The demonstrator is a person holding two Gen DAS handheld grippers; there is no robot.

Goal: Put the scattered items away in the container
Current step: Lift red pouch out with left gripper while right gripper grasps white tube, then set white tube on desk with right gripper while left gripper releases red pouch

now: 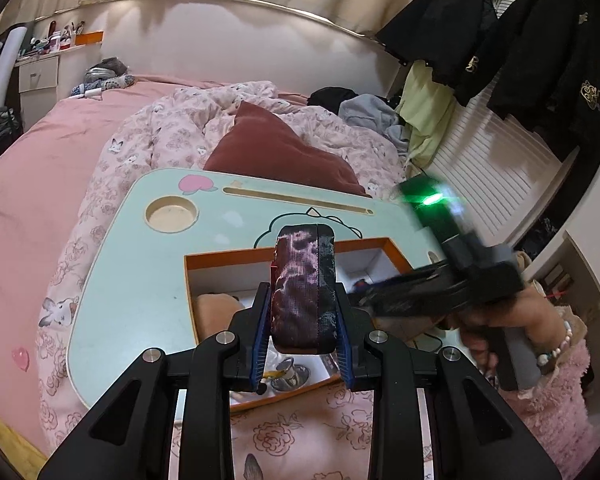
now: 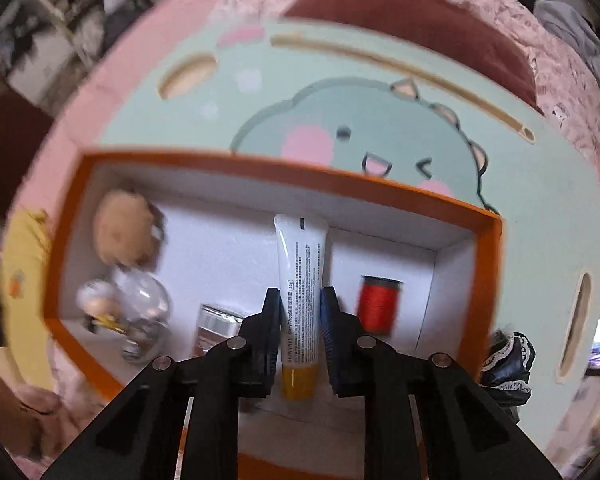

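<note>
My left gripper (image 1: 302,300) is shut on a dark purple patterned pouch (image 1: 303,286) and holds it upright above the orange-rimmed white box (image 1: 220,259) on the mint lap table (image 1: 140,280). My right gripper (image 2: 300,304) is shut on a white tube with a yellow cap (image 2: 300,288), held over the box (image 2: 260,168). Inside the box lie a tan plush (image 2: 124,232), a clear round container (image 2: 140,300), a small jar (image 2: 216,324) and a red thread spool (image 2: 378,304). The right gripper shows blurred in the left wrist view (image 1: 452,280).
The lap table stands on a bed with a pink floral quilt (image 1: 172,128) and a maroon pillow (image 1: 280,148). A black lace-trimmed item (image 2: 508,364) lies on the table right of the box. Dark jackets (image 1: 500,40) hang at the right.
</note>
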